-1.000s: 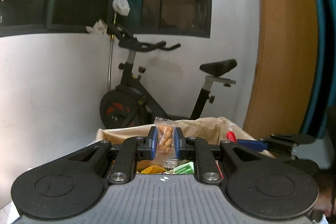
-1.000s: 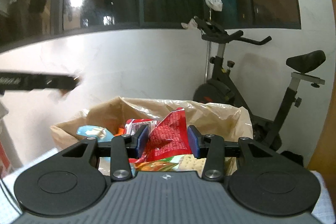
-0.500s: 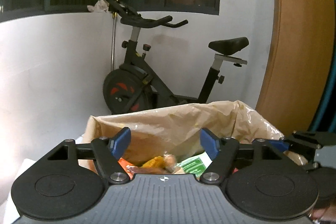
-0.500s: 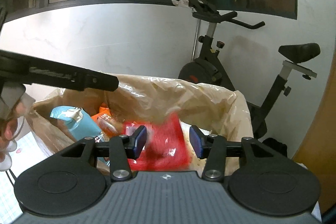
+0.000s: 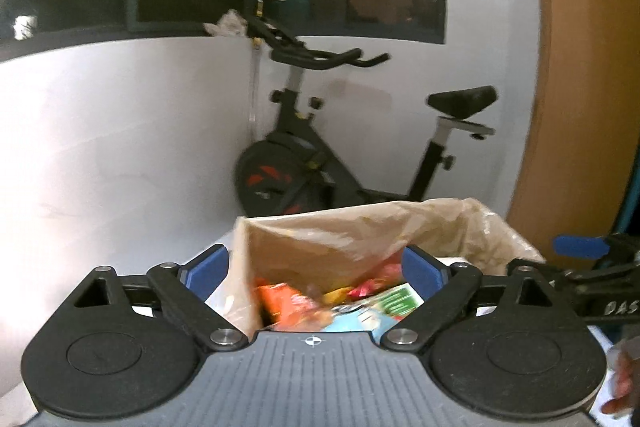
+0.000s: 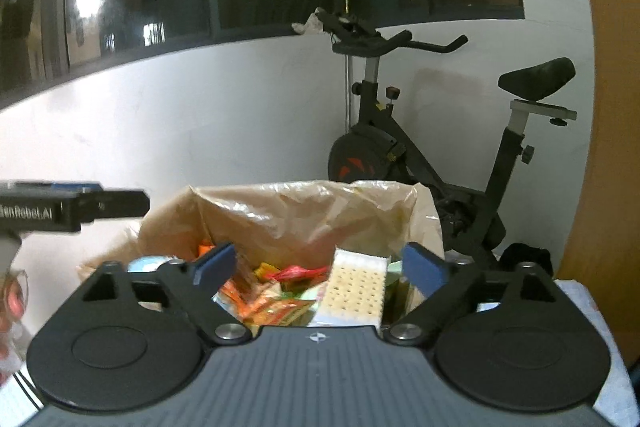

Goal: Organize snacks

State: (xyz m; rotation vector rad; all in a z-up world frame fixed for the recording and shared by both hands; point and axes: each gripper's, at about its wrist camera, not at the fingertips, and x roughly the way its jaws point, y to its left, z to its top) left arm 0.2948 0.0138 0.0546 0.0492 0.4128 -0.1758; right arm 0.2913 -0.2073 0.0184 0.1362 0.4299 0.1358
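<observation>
Left wrist view. We see the left gripper (image 5: 316, 269) with its blue pads (image 5: 210, 269) spread wide; its jaws have just been opening and nothing sits between them. Below and beyond the pads stands a brown paper bag (image 5: 360, 231) with a clear plastic liner, holding the snacks (image 5: 304, 301): orange, red and yellow packets and a green-and-white pack, all blurred. At the right edge a blue pad of the right gripper (image 5: 580, 247) shows beside the bag. An exercise bike (image 5: 304, 163) stands against the white wall behind.

Right wrist view. We see the right gripper (image 6: 318, 265) likewise wide apart, its jaws just opened, gripping nothing. Under it the same bag (image 6: 300, 215) lies open; among the snacks (image 6: 272, 297) a pack of pale crackers (image 6: 356, 291) leans upright between the pads, touching neither. The left gripper (image 6: 72, 209) reaches in from the left edge, near the bag's rim. The bike (image 6: 404, 155) stands behind the bag.
</observation>
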